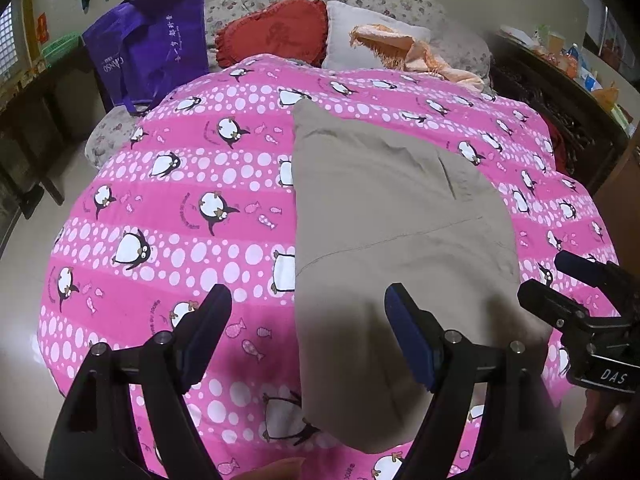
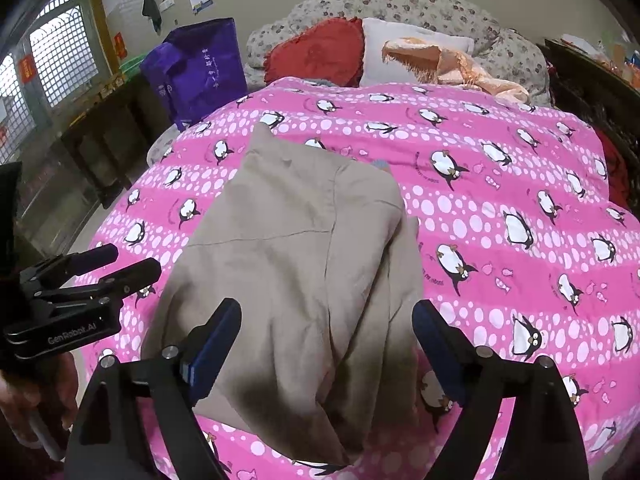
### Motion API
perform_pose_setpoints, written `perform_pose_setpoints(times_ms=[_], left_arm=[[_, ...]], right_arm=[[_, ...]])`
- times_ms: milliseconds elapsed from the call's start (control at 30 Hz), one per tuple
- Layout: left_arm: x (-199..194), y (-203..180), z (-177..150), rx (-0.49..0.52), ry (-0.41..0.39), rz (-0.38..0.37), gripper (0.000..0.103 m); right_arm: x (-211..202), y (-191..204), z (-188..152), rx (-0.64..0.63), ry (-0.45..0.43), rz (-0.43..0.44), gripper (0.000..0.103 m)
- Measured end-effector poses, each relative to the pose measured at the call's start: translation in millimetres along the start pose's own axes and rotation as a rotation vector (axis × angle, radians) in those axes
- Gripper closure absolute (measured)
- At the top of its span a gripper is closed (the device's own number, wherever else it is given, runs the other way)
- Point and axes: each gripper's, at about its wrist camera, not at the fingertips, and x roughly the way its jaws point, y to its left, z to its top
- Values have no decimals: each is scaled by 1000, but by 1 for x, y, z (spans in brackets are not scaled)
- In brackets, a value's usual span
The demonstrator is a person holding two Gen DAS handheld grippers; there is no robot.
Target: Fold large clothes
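a beige garment point(image 1: 392, 232), already doubled into a long strip, lies lengthwise down the middle of a bed covered by a pink penguin-print quilt point(image 1: 192, 200). the left gripper point(image 1: 308, 332) hovers over the garment's near left edge with its jaws spread wide and nothing between them. the right gripper point(image 2: 326, 344) hangs over the near right side, also wide open and empty, above a spot where loose layers bunch along the right edge. at the head of the bed sit a red pillow point(image 2: 320, 50), a pale pillow with a peach cloth draped on it, and a purple bag point(image 2: 204, 64) (leaning at the bed's left corner). the likely risk is a pinch that catches only the top layer, or snags the quilt beneath, so the next fold would drag the stack crooked; the uneven right edge may also slip apart when lifted
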Motion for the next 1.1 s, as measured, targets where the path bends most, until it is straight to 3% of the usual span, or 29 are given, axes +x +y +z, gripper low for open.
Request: perform_pose_setpoints(times_ms=[1100], left_arm=[[11, -2, 0, -4, 33, 8, 24]], right_arm=[[16, 0, 1, 5, 54, 14, 14]])
